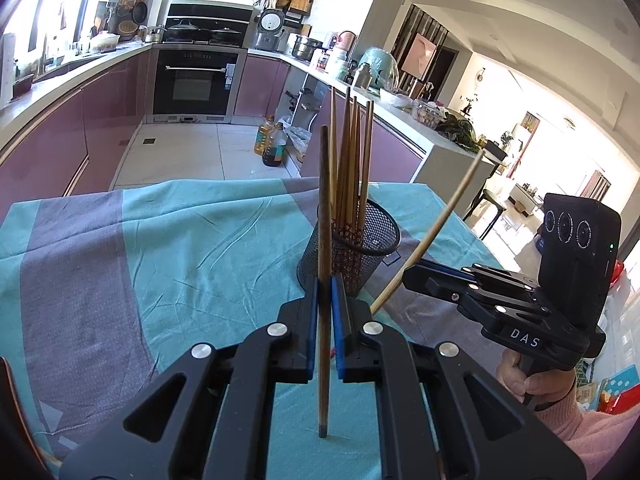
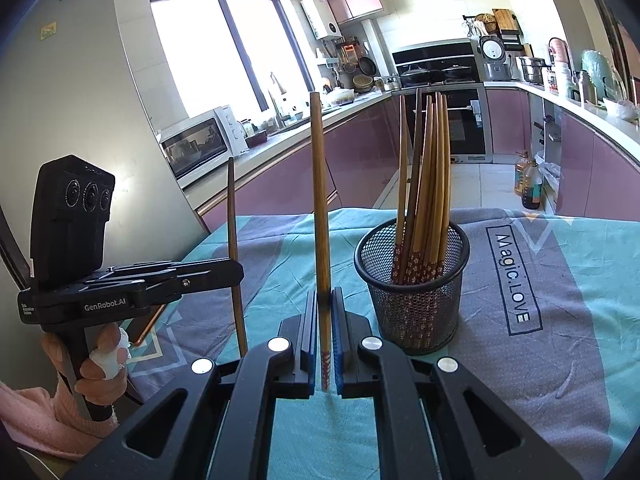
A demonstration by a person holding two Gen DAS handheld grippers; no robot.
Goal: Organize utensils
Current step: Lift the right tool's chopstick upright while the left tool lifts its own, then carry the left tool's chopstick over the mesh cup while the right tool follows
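Each view looks forward along its own gripper from low and close over the table (image 1: 120, 248). The left wrist camera faces the oven wall and the bright room to the right; the right wrist camera faces the window and counters. Both share the mesh cup (image 1: 352, 248) (image 2: 416, 300), seen near, and each catches the other gripper at its edge.

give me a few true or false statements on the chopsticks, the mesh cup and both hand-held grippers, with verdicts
1. The left hand-held gripper clamps a chopstick. True.
2. The right hand-held gripper is empty. False: it holds a chopstick upright.
3. The mesh cup lies on its side. False: it stands upright on the cloth.
4. Several chopsticks stand inside the cup. True.
5. The cup is white plastic. False: it is black wire mesh.
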